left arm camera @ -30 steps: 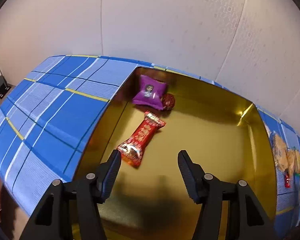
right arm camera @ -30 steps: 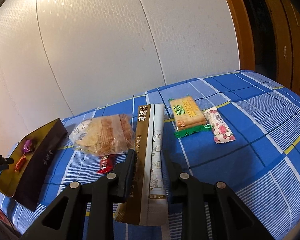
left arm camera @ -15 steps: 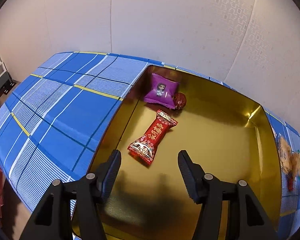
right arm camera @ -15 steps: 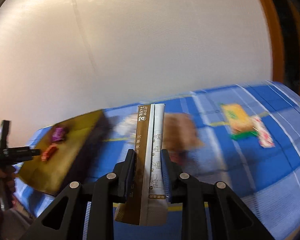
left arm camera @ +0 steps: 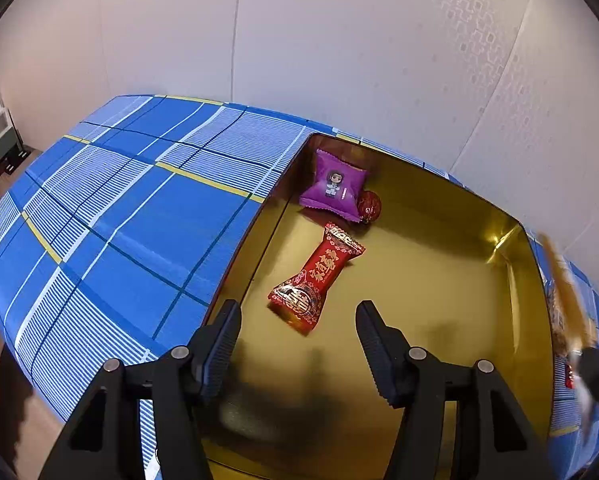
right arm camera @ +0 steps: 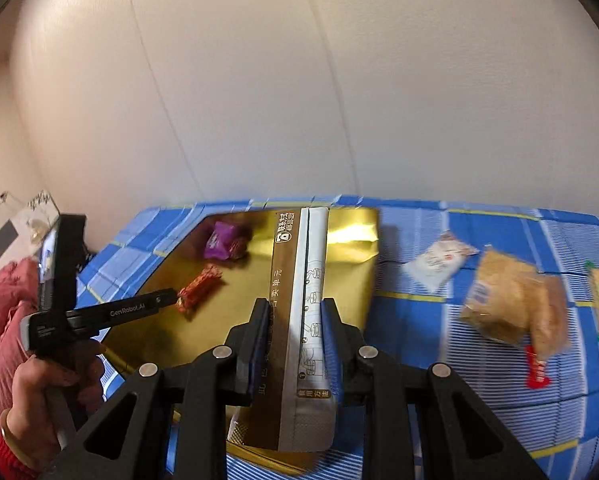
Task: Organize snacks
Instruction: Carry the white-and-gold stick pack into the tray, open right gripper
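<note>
Right gripper [right arm camera: 293, 334] clamped on long sachet [right arm camera: 299, 300]; left gripper [left arm camera: 297, 344] parted, apparently empty, over gold box [left arm camera: 439, 280].

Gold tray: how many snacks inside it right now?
3. Purple pillow packet in the far corner of the gold tray; small round red candy touching it; long red wrapped candy nearer centre. Grippers may hide more.

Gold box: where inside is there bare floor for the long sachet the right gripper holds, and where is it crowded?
Bare: the gold box floor right of the red candy, out to the right wall. Crowded: the far-left corner, with the purple packet and round red candy. The long sachet is clamped in the right gripper.
</note>
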### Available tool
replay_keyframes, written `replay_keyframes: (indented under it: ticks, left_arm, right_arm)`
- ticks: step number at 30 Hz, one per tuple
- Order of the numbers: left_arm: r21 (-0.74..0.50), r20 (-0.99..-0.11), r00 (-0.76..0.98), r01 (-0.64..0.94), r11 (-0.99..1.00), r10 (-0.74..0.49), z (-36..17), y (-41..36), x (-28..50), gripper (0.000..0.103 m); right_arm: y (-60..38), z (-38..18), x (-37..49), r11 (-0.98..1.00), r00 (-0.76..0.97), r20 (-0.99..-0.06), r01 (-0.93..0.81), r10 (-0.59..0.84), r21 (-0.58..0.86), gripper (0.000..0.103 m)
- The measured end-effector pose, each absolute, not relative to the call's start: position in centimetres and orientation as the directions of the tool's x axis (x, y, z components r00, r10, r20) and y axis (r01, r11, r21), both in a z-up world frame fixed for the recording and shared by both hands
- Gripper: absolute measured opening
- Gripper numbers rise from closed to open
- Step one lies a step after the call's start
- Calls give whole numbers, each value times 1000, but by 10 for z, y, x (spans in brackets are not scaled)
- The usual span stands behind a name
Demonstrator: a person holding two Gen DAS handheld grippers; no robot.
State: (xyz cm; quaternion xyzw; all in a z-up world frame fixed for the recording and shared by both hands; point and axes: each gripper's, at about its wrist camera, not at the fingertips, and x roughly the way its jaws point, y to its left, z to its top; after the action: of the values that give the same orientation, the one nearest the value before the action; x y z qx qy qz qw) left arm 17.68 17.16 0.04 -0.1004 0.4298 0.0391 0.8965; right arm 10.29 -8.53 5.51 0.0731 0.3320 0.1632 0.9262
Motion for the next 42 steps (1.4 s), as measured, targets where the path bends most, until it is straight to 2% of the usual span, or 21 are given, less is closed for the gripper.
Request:
replay_keyframes:
  ticks: [4,10,21,26,32,39,42]
  left_arm:
    - [-154,-773,635,-157,976,-20,4,173,176,61]
    - [-178,-767,640,-158,971,-36,8,178,177,61]
    - [-204,-764,642,-146,968,-65,9,180,179,61]
    - [-207,-764,642,-146,968,-67,9,180,179,61]
    - [-206,-765,641,-150,967,-63,9,179,179,61]
    - [-199,-757,650,-138,970,-62,11,174,176,67]
    - [-188,-749,659,-125,974,-60,13,170,175,71]
  right_arm:
    - [-59,42,131,940,666,-663,-246,342,238,26]
    - [-29,31,167,939,604,-720,-248,343,239,26]
    - [12,12,228,946,551,-769,-193,324,261,27]
    - [23,2,241,908,495,-761,-201,419,369,33]
    - [31,11,225,928,518,-775,-277,362,249,33]
    - [7,24,204,934,556,-755,-277,347,225,33]
    - [-5,33,189,940,595,-738,-295,319,169,33]
